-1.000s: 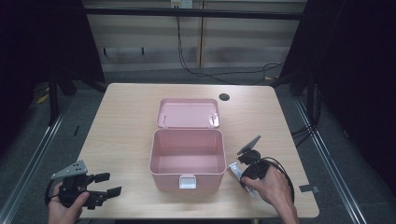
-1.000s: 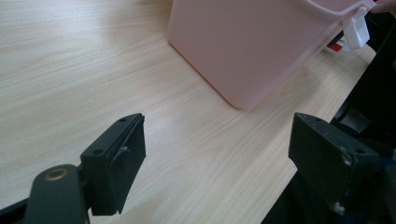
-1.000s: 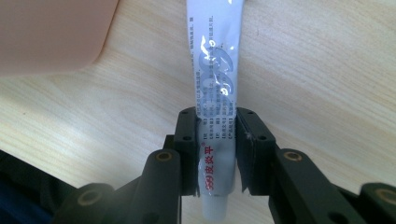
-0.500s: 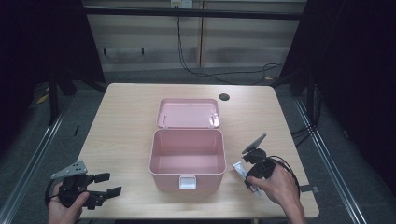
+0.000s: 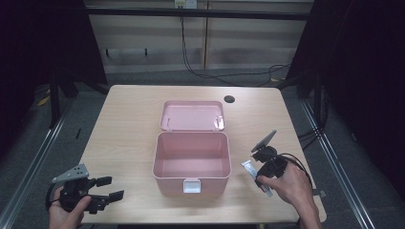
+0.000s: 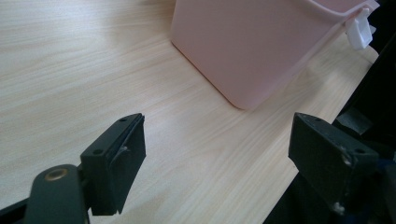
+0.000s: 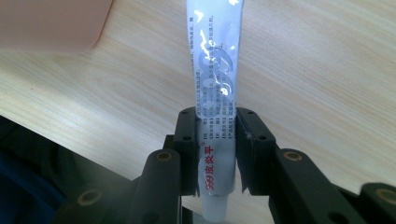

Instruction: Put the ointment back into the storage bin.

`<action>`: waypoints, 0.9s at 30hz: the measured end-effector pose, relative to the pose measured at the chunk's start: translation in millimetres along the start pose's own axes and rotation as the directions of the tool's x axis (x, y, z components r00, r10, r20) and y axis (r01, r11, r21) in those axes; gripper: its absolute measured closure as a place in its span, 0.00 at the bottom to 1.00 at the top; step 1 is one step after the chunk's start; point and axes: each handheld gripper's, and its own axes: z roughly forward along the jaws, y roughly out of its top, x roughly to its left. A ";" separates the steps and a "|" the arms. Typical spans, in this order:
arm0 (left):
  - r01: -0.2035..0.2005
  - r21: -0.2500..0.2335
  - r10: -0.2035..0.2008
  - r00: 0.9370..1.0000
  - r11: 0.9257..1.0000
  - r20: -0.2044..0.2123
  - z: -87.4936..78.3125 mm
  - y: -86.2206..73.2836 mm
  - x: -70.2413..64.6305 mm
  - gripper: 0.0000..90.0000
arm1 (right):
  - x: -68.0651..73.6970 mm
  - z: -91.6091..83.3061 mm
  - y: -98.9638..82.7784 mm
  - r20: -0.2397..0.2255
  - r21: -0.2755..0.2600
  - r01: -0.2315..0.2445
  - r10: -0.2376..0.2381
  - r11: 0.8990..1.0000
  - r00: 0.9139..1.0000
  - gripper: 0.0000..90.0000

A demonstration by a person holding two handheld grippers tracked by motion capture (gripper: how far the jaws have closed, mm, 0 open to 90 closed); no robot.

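Where the table [image 5: 129, 119] holds an open pink box [image 5: 191, 160], its lid [image 5: 192, 116] lies flat just behind. Right gripper [image 7: 215, 154]: jaws clamped on a white tube [image 7: 215, 70], near the box's right side, apparently above the tabletop. Left gripper [image 5: 102, 188]: jaws wide, empty, at the front left corner.

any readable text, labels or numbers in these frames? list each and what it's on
"999皮炎平" in red, running along the white ointment tube that the right tool clamps.
Black small print in columns on the same tube, above the red text: too small to read.
Pink box, its white latch and its lid: no text seen.
Left tool: no markings seen.
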 end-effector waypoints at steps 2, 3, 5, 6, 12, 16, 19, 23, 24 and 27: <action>0.000 0.000 0.000 1.000 1.000 -0.001 -0.6 -0.3 0.1 0.21 | -0.9 -2.5 -0.4 0.000 0.000 -0.004 0.004 1.000 1.000 0.80; 0.000 -0.001 0.000 1.000 1.000 -0.001 -0.6 -0.5 0.3 0.21 | -1.4 -3.8 -0.6 0.002 0.001 -0.002 0.002 1.000 1.000 0.80; 0.004 -0.004 -0.004 1.000 1.000 0.000 -0.6 -0.6 0.4 0.21 | -2.1 -5.5 -0.7 0.000 0.002 -0.006 0.006 1.000 1.000 0.80; 0.004 -0.003 -0.004 1.000 1.000 -0.001 -0.6 -0.5 0.6 0.21 | -3.2 -8.2 -0.8 0.003 0.002 -0.006 0.006 1.000 1.000 0.80; 0.002 0.000 -0.002 1.000 1.000 -0.002 -0.4 -0.3 0.2 0.21 | -6.3 -21.6 -0.6 0.014 -0.014 -0.011 0.012 1.000 1.000 0.80; 0.001 0.000 -0.001 1.000 1.000 -0.004 -0.4 -0.3 0.3 0.21 | -6.7 -28.6 -0.6 0.014 -0.023 -0.001 0.001 1.000 1.000 0.80; 0.001 -0.001 -0.001 1.000 1.000 -0.002 -0.1 -0.4 0.2 0.21 | -8.4 -32.7 -0.2 0.005 -0.032 0.009 -0.009 0.999 1.000 0.80; 0.003 0.001 -0.003 1.000 1.000 -0.002 -0.2 -0.4 0.2 0.21 | -9.6 -37.4 0.3 0.001 -0.040 0.009 -0.009 0.999 1.000 0.80; 0.003 0.001 -0.003 1.000 1.000 -0.002 -0.2 -0.4 0.3 0.21 | -10.0 -39.2 0.2 -0.005 -0.044 0.011 -0.011 0.999 1.000 0.80; 0.003 0.000 -0.003 1.000 1.000 -0.001 -0.1 -0.4 0.3 0.21 | -11.0 -46.5 0.2 -0.003 -0.050 0.012 -0.012 0.999 1.000 0.80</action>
